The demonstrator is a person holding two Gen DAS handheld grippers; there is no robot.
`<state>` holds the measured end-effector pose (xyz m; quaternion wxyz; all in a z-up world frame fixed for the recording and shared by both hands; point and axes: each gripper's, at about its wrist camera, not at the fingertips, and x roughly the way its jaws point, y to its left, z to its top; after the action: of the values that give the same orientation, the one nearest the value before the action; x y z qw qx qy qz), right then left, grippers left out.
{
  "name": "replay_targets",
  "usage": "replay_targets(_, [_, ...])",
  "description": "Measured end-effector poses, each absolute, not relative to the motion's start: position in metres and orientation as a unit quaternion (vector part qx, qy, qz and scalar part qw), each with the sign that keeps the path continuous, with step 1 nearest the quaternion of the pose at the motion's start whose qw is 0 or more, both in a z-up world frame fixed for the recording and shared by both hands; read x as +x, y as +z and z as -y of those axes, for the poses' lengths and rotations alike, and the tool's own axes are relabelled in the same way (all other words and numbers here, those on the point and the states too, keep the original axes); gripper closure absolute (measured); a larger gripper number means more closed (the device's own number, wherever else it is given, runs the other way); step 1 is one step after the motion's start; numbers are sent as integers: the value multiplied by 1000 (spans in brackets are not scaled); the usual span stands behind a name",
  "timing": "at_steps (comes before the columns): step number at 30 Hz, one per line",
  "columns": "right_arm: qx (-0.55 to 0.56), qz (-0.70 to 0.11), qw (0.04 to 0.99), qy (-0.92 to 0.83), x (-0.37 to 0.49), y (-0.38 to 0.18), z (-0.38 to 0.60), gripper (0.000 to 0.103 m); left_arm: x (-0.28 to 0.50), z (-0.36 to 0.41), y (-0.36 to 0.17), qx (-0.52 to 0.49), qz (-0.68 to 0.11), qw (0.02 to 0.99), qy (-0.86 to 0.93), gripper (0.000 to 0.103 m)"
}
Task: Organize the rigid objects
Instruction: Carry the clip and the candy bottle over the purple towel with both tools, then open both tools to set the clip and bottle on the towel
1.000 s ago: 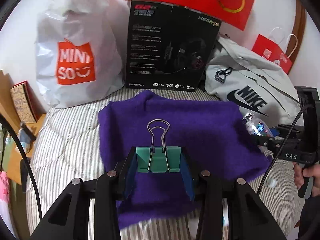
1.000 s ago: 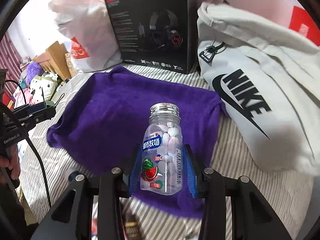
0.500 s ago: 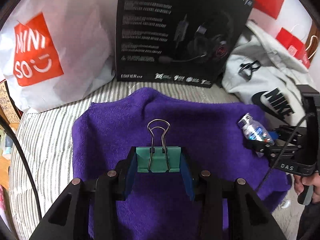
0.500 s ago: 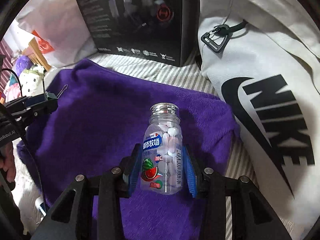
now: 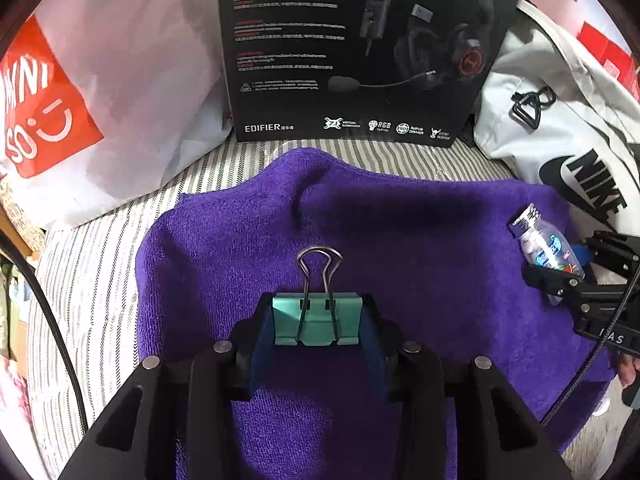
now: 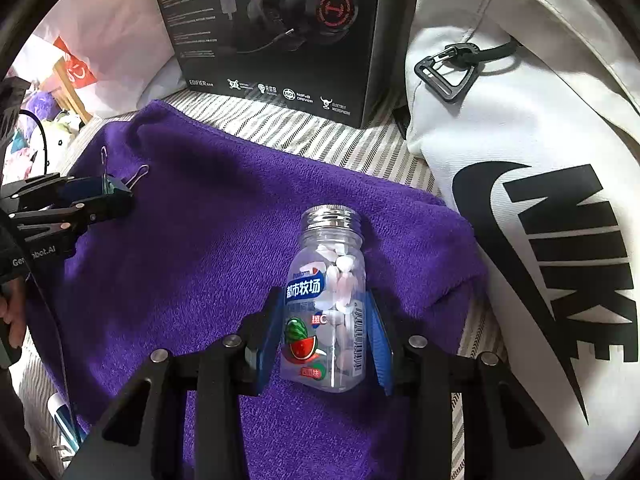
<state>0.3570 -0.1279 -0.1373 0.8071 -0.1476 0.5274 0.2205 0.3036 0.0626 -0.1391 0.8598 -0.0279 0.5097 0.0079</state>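
A teal binder clip (image 5: 318, 322) with wire handles sits clamped between the blue pads of my left gripper (image 5: 318, 334), just above the purple towel (image 5: 400, 240). My right gripper (image 6: 326, 336) is shut on a clear candy bottle (image 6: 326, 300) with a silver cap and white tablets, held over the towel's right part (image 6: 200, 260). From the left wrist view the bottle (image 5: 546, 248) and right gripper (image 5: 576, 280) show at the right edge. The right wrist view shows the left gripper (image 6: 108, 192) with the clip (image 6: 107, 184) at the left.
A black headset box (image 5: 360, 48) stands behind the towel. A white Miniso bag (image 5: 100, 100) leans at the left and a white Nike bag (image 6: 540, 200) lies at the right. Striped bedding (image 5: 88, 280) surrounds the towel. A person's hand (image 6: 12, 320) shows at the left.
Both grippers came forward and down over the towel, so the box and bags now loom larger. The clip and the bottle stay gripped as before.
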Motion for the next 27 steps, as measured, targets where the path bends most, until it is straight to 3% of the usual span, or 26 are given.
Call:
replay_targets(2, [-149,-527,806,226,356,-137,128,59,304,-59,-139,-23,-512,859,7,59])
replay_targets(3, [-148,-528,804,230,355,-136,129,56,302,-58,-139,-21,-513,858,3,53])
replay_targets(4, [-144,-530,801,238,354,-136,130,48,301,-56,-140,-21,-515,857,3,43])
replay_targets(6, [-141,-535,796,245,349,-136,130,40,296,-53,-141,-15,-518,855,4,36])
replay_targets(16, [-94,-527,808,245,301,-93,157,40,247,-53,-111,-49,-501,864,21,35])
replay_targets(20, [-90,-510,824,230,268,-70,176,35,206,-44,-84,-68,-478,875,1,24])
replay_targets(27, [-57,-512,839,174,207,-60,230,32,139,1,-79,-58,-481,874,-24,23])
